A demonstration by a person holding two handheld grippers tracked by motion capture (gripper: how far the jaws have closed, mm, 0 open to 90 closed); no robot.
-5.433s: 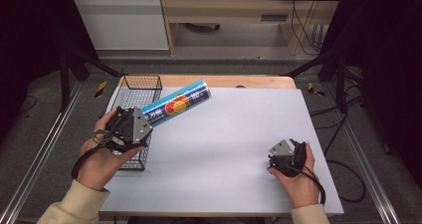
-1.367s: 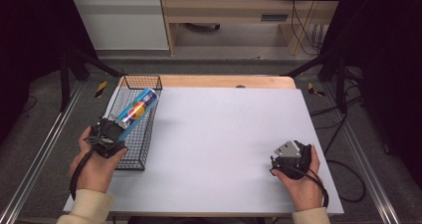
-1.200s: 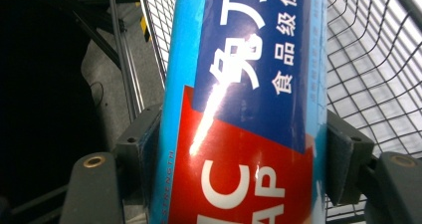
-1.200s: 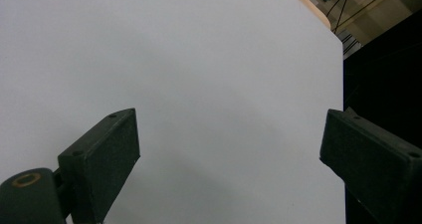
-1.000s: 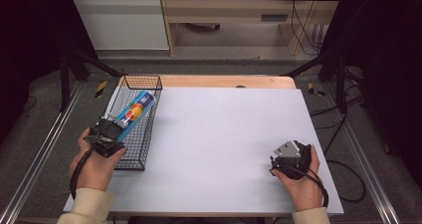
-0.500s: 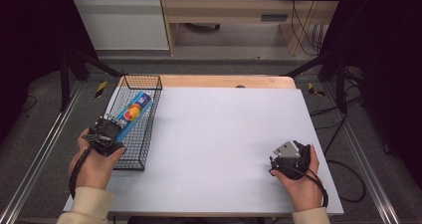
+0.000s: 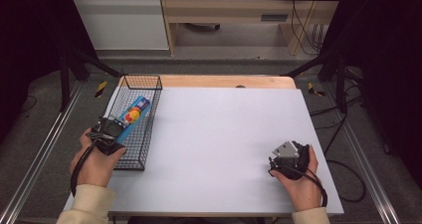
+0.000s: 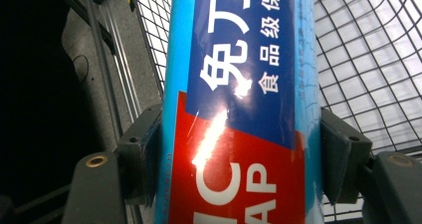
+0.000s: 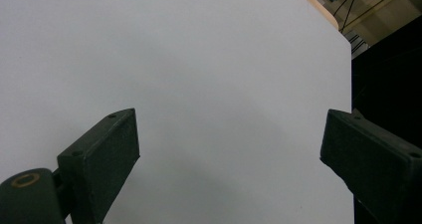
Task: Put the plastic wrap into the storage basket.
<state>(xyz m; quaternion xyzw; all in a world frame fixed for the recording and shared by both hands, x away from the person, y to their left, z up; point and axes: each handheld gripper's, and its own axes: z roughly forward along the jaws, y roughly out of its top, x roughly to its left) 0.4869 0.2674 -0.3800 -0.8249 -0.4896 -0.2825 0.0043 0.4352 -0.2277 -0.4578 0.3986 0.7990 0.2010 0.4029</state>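
A long blue box of cling wrap [image 7: 133, 112] with red and yellow print lies lengthwise inside the black wire basket [image 7: 149, 87] at the table's left edge. My left gripper [image 7: 110, 131] is shut on the box's near end, at the basket's near left side. In the left gripper view both black pads press the sides of the box [image 8: 244, 104], with basket mesh behind it. My right gripper [image 7: 285, 158] rests on the white table near the front right, jaws wide open with nothing between them [image 9: 229, 149].
The white tabletop [image 7: 224, 134] stretches between the two hands. A strip of bare wood [image 7: 224, 80] runs along the far edge. Metal rails and dark stands flank the table on the floor, with cables at the right.
My left gripper has carried the box from above the table's middle-left down into the basket, drawing back toward the near end. The right gripper has stayed put.
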